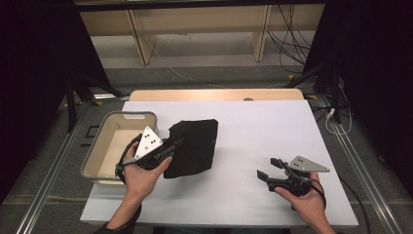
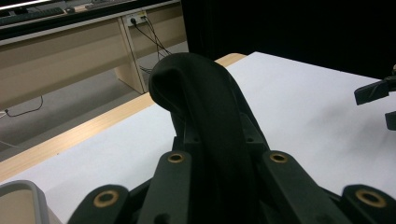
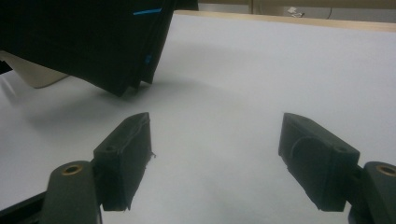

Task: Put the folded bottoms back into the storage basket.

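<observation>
Jaws of left gripper (image 1: 176, 144) clamp black cloth (image 1: 195, 146).

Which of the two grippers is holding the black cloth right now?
The left gripper, beside the grey bin: its jaws are clamped on the folded black cloth. The right gripper is apart from it, jaws open over bare white table.

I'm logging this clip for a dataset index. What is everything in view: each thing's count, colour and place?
black cloth: one, black with a small blue mark, folded, held up over the table's left half
bin: one, grey-rimmed, cream inside, left table edge
table: one, white top, wooden far edge
desks: pale wood, beyond the table
cables: dark, floor at far right
left gripper: black, shut on the black cloth
right gripper: black, jaws open, near right
</observation>
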